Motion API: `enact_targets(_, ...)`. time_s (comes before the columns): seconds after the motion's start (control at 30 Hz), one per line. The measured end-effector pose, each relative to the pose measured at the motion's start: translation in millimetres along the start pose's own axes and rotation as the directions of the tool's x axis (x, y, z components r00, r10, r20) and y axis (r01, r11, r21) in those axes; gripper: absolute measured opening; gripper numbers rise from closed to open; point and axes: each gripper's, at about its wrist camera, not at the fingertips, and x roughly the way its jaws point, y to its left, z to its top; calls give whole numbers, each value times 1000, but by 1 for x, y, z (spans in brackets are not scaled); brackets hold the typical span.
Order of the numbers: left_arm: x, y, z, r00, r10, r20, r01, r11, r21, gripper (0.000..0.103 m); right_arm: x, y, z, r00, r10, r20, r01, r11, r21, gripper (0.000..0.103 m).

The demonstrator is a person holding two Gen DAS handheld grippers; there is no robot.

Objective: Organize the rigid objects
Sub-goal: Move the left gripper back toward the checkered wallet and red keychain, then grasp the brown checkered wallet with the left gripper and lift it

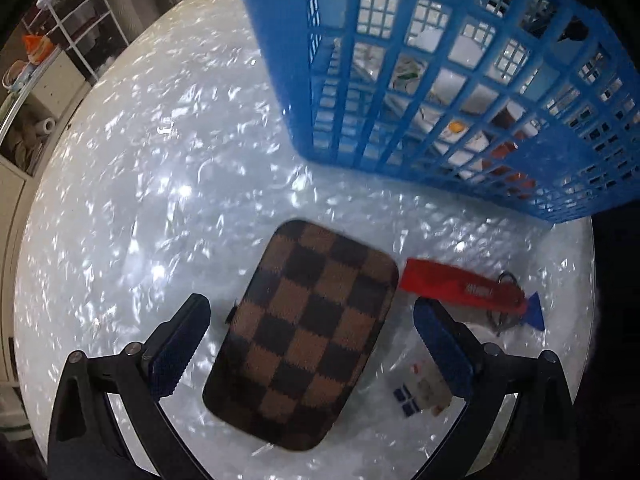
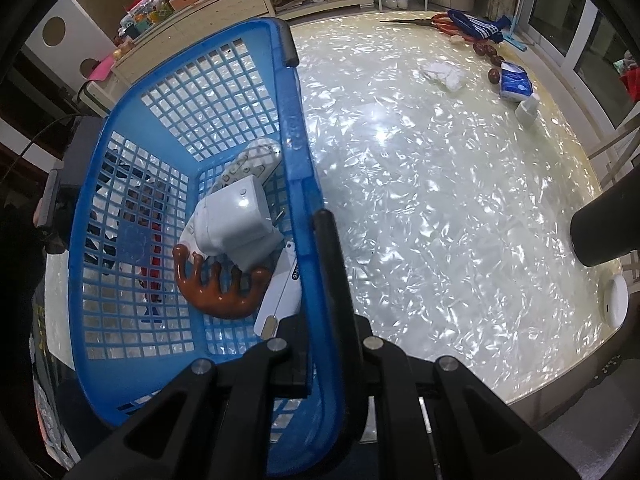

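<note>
- The left gripper points down at a round, pearly table, its jaws spread wide on either side of a brown checkered case lying flat; neither blue pad touches the case.
- Just beside the case lies a red tool with a blue tip and a metal ring; a small printed card sits by the other pad.
- A blue basket stands tilted behind the case, its lattice wall facing the left camera.
- The right gripper is pressed together on the basket's rim, one finger inside, the other outside.
- Inside the basket: a white box-shaped device atop a remote, a brown wooden comb and a white card.
- Well apart on the far table: scissors, a tissue pack, crumpled white paper.
- A dark cylinder juts in at the right camera's edge.
</note>
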Motion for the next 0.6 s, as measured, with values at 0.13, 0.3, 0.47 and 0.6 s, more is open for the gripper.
enact_targets(0.13, -3, -2, 2, 1000, -7, 0, 7, 1000, 8, 97, 1, -1, 0, 1000, -1, -7, 1, 1000, 2, 8)
enact_targets(0.3, -20, -17, -12, 1000, 3, 18, -3, 1000, -2, 79, 0, -3, -1, 1000, -1, -9, 1, 1000, 9, 8)
enact_targets(0.47, -24, -25, -26, 999, 24, 32, -23, 999, -36, 78, 0, -6, -3, 1000, 0, -8, 0, 1000, 22, 8)
enact_targets(0.6, -31, -36, -40, 997, 65, 32, -63, 996, -59, 78, 1, -5, -3, 1000, 4, -9, -4, 1000, 20, 8)
